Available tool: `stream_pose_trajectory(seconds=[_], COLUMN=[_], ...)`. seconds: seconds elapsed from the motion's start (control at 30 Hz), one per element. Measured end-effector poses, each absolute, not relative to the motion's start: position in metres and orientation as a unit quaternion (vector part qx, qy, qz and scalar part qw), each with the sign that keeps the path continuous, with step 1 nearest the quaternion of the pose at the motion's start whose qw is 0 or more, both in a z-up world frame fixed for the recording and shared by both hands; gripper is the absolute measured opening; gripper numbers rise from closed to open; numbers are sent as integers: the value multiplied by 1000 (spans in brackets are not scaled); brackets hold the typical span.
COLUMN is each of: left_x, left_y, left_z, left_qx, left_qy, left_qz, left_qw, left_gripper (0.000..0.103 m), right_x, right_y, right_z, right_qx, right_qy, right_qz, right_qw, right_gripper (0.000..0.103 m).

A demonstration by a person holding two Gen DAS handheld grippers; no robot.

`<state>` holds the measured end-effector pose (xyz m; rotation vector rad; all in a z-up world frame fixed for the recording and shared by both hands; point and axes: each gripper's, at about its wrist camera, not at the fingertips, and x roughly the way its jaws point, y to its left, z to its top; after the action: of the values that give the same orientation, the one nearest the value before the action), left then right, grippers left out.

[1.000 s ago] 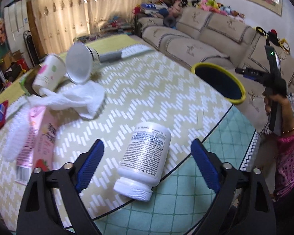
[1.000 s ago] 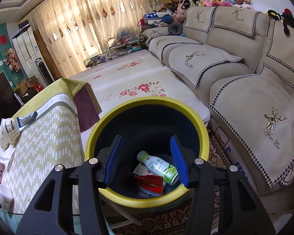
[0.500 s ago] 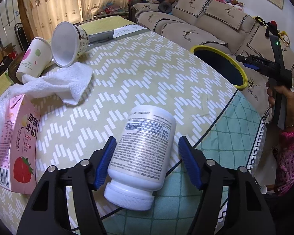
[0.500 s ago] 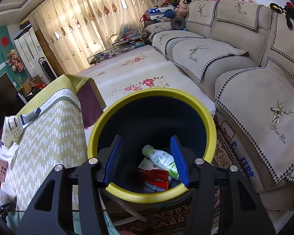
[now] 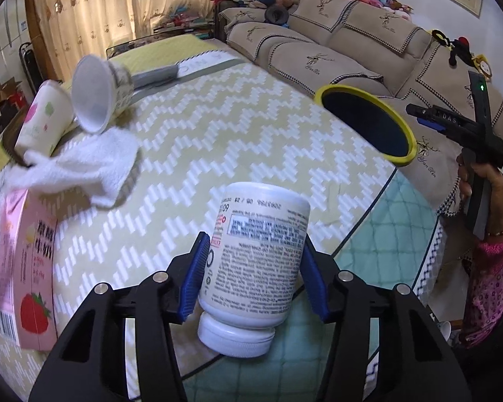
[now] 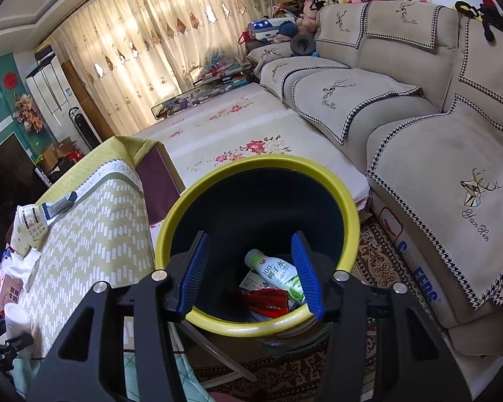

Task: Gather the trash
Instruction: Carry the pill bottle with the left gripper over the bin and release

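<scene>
Only my R cam looks inside the bin (image 6: 347, 201): a drink bottle (image 6: 278, 273) lies in it. Right gripper (image 6: 251, 273) hangs above, parted, empty. L cam: left gripper (image 5: 251, 278) closing round the white pill bottle (image 5: 256, 254), cap toward me, at the table edge (image 5: 362, 227); pads touching.

A table (image 5: 251, 140) under a yellow-green cloth with white zigzags bears the clutter. Taking the white towel (image 5: 84, 167) as landmark: a pink strawberry milk carton (image 5: 26, 268) lies just in front of it, a paper cup (image 5: 43, 120) and a tipped white cup (image 5: 97, 93) just behind, a white pill bottle (image 5: 255, 258) nearer the table's front edge.
</scene>
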<state>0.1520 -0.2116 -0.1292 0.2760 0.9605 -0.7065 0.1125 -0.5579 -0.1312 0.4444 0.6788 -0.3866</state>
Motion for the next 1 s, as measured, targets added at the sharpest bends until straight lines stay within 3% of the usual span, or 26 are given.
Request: stream_pose_trajectory(seconds=[0.43,1.0], left_x=[161,193], left_y=[-287,-472], left_z=[-96,-76], left_qx=[151,180], left_qy=[405,385], left_qz=[-393,-486], left_qw=[812,764], left_gripper=[49,49], right_x=[82,32], right_y=[-577,-619], right_z=[-123,-117], right_qx=[235,249], right_qy=[300,267], right_qz=[-198,-255], right_qw=[903,896], right_gripper=[49,49])
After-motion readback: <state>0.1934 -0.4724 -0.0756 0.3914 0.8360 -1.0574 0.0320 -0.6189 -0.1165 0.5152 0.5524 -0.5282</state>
